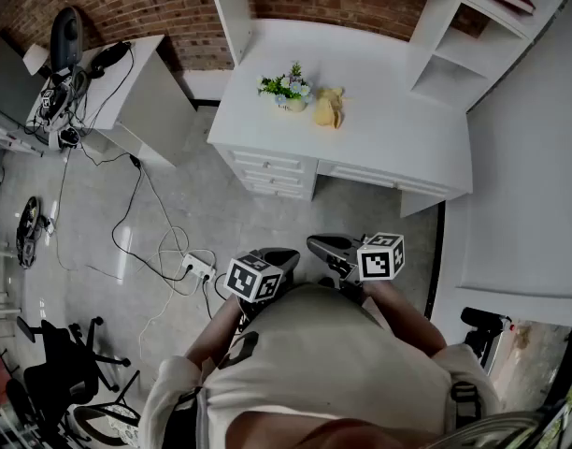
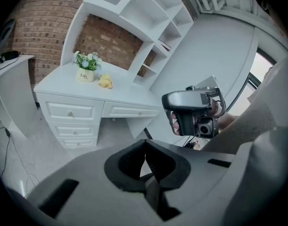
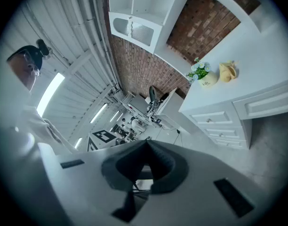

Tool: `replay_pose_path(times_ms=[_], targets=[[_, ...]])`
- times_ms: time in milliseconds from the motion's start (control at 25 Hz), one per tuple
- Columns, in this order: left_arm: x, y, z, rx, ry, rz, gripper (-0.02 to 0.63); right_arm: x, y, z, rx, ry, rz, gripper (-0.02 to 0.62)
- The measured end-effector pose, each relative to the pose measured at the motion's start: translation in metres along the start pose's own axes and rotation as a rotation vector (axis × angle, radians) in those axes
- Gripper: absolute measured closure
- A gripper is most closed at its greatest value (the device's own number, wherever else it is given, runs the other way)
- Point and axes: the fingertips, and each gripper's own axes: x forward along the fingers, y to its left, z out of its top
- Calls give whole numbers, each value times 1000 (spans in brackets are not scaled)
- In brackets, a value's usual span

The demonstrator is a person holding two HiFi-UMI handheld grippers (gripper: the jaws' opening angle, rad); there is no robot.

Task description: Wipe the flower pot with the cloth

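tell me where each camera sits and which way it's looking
Head view: on the person's head, looking steeply down at the white desk, flower pot and yellow cloth; shows torso, forearms, left tool, right tool.
Left gripper view: on the left tool, facing the desk; shows its shut jaws and the right tool.
Right gripper view: on the right tool, facing the desk; shows its shut jaws and the person's clothing.
Shared by all: desk, flower pot, cloth.
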Motion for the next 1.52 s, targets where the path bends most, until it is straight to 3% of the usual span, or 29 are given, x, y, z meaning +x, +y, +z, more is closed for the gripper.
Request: replay_pose_path(times_ms=[480,1000,1520], targets=[[-40,63,2,-24,-42,12,586,66,5,12,-16,4,-28,584],[-36,79,-2,-7,-22,-8,586,74,-9,13,38,-4,-76,584],[19,90,62,9,11,112,585,49,-70,90,99,-32,58,584]])
